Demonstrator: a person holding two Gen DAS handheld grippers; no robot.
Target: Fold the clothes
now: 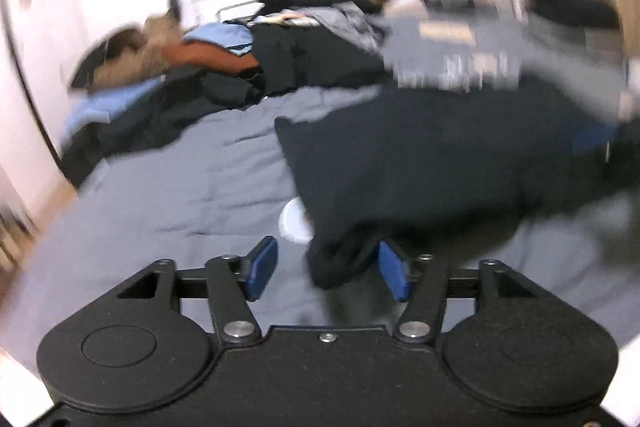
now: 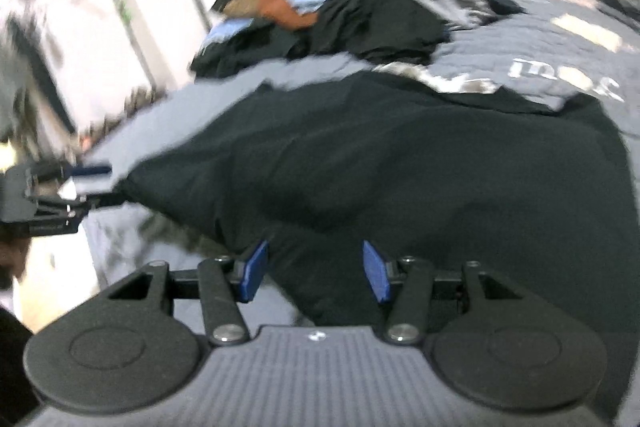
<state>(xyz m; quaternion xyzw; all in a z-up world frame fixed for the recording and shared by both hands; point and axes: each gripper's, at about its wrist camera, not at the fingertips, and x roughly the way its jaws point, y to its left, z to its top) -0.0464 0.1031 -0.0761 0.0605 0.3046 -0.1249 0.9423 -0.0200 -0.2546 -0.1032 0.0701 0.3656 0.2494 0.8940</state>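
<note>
open left hand-held gripper (image 1: 326, 269), dark garment (image 1: 420, 163), bed (image 1: 180, 195)

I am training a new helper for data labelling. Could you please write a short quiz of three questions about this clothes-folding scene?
1. True or false: the fingers of the left gripper are pressed fully together.
2. Multiple choice: the black garment lies on A) a wooden floor, B) a grey quilt, C) a chair.
3. Short answer: name two colours seen in the pile of clothes at the far side of the bed.

Key
1. False. Both the left and the right gripper have their fingers apart.
2. B, the grey quilt.
3. Light blue and orange-brown; black also counts.
</note>
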